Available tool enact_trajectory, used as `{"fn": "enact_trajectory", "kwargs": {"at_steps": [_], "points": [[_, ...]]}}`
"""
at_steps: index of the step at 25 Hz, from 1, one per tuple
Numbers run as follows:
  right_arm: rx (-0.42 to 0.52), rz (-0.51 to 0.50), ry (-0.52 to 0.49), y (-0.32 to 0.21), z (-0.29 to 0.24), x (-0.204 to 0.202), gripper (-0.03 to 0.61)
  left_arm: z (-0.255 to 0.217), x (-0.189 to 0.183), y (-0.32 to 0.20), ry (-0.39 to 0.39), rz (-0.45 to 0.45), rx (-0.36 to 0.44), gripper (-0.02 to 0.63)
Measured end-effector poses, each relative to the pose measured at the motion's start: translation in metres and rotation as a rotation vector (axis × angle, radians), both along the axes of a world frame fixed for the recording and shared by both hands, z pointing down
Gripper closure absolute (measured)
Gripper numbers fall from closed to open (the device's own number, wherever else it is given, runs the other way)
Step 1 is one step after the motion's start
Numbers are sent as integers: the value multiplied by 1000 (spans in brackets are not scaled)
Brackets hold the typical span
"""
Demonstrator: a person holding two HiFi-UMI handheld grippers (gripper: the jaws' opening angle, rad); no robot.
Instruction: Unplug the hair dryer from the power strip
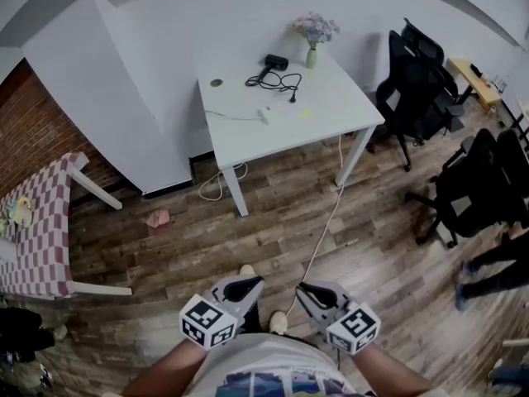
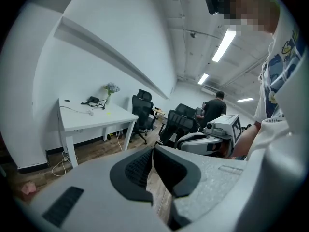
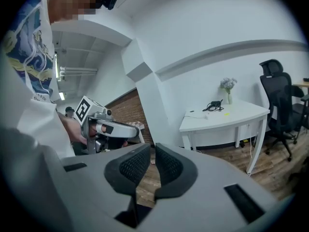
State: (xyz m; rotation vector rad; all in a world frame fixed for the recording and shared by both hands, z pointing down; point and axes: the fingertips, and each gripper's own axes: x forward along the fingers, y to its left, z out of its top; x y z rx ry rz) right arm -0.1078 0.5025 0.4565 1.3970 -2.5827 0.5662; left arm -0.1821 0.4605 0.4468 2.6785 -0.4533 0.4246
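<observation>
Nearest me, the left gripper [image 1: 250, 283] has its jaws pressed together and the right gripper [image 1: 304, 290] has its jaws barely parted; both are empty. Well ahead, across the floor [image 1: 273, 222], the hair dryer [image 1: 275, 60] lies at the far side of the white table [image 1: 339, 118], behind the power strip [image 1: 277, 112].

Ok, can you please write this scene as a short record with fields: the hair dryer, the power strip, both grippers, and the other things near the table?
hair dryer: on the white table, near the wall, cable beside it
power strip: same table, nearer the front
plugged in: too small to tell
left gripper: jaws together, empty, far from the table
right gripper: jaws slightly apart, empty
vase: at the table's back, with flowers
office chairs: right of the table
</observation>
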Motion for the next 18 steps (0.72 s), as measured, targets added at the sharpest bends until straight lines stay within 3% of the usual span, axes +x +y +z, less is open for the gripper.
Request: {"fn": "enact_trajectory", "kwargs": {"at_steps": [18], "points": [[-21,162,83,-228,-14,19,548,-8,32,-236,18,193,38,609]]}}
